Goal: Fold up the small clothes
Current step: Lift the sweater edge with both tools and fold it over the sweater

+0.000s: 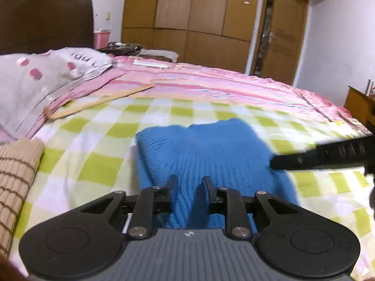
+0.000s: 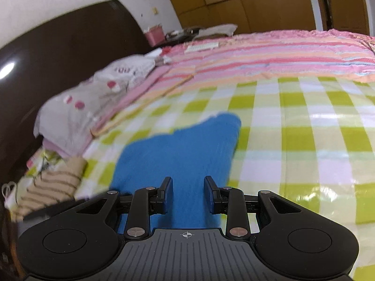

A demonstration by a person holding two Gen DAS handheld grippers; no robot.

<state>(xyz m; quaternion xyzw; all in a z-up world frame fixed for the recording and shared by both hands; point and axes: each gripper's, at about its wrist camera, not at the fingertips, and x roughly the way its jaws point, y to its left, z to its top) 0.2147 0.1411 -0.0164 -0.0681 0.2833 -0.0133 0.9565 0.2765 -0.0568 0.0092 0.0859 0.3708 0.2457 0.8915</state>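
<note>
Item: blue knit garment (image 1: 211, 154), the piece you are folding. It lies on the green-checked sheet (image 1: 93, 164), the landmark for all else here, roughly at its middle and just short of the pink striped cover (image 1: 222, 82) that borders the sheet's far side. Its top looks doubled over, though blur leaves the layers uncertain.

Your left gripper (image 1: 190, 182): jaws apart, poised over the garment's near edge; a raised ridge of knit sits between them, unclamped.

Your right gripper (image 2: 188, 185): jaws apart, over the garment's near end, gripping nothing. In the left view its dark finger reaches in at the garment's right edge.

Also around the sheet: wooden stick (image 1: 98, 103) along its far left border; grey pillow (image 1: 42, 77) beyond that; tan checked cloth (image 1: 16, 175) off its left edge.

Step in hand, as judged: taking hold for a fold. Next, you likely need both jaws closed on the near edge, grasping all layers evenly, before lifting it over.
</note>
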